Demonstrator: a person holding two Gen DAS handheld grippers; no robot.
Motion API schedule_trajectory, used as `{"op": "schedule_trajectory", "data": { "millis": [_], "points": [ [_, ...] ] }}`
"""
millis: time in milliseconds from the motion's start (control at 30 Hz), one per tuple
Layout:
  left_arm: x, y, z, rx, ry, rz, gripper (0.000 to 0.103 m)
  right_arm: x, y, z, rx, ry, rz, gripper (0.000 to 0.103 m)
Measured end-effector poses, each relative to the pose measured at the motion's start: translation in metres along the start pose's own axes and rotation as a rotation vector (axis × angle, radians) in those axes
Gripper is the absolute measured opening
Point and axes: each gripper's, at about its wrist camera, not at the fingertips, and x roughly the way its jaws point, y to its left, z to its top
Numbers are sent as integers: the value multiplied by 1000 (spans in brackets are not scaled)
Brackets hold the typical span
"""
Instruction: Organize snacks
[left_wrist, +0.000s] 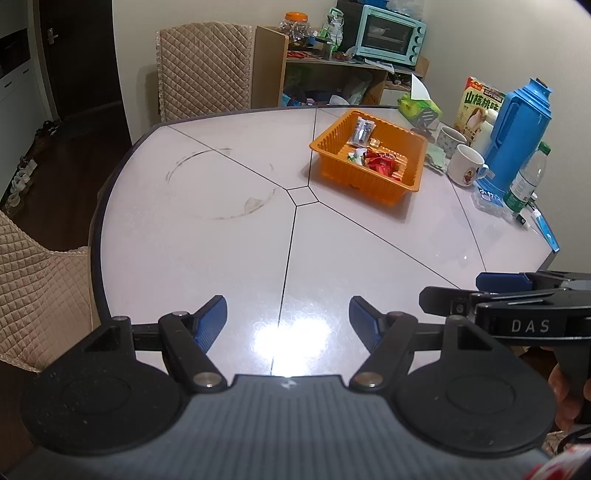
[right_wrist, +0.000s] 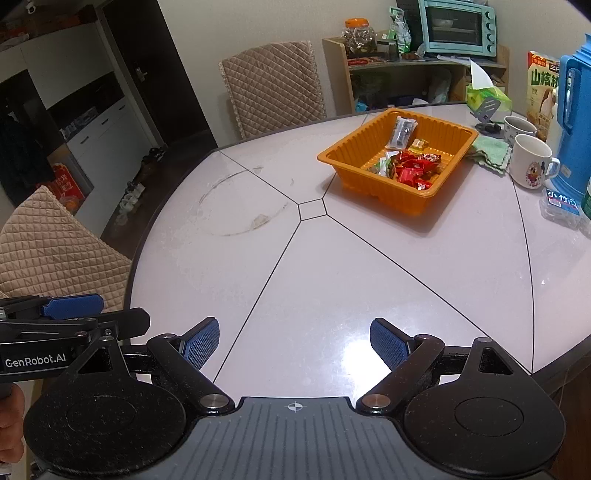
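Left wrist view: the left tool (left_wrist: 288, 314) hangs over the near edge of a pale round tabletop (left_wrist: 207, 258), its two blue-padded fingers (left_wrist: 212, 319) spread wide with nothing between them. Far across the tabletop to the right sits an orange basket (left_wrist: 334, 175). Red-wrapped snacks (left_wrist: 382, 164) lie in a heap in its near right part, and a clear packet (left_wrist: 362, 131) lies near its far wall. Just beyond the basket stand two white mugs (left_wrist: 467, 164) and a blue thermos (left_wrist: 517, 122). The right tool pokes in from the right edge (seen side-on).

Right wrist view: the right tool (right_wrist: 295, 341) also hovers above bare tabletop, its fingers (right_wrist: 388, 341) spread apart and empty. The basket sits well ahead, right of the tabletop's centre, snacks inside. A green cloth (right_wrist: 491, 153) touches its right side. The left tool shows at the left edge.
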Motion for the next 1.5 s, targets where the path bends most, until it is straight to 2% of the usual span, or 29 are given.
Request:
{"op": "schedule_trajectory", "data": {
  "millis": [1500],
  "points": [
    [2, -5, -1, 13, -1, -12, 71, -5, -6, -3, 13, -5, -7, 88]
  ]
}}
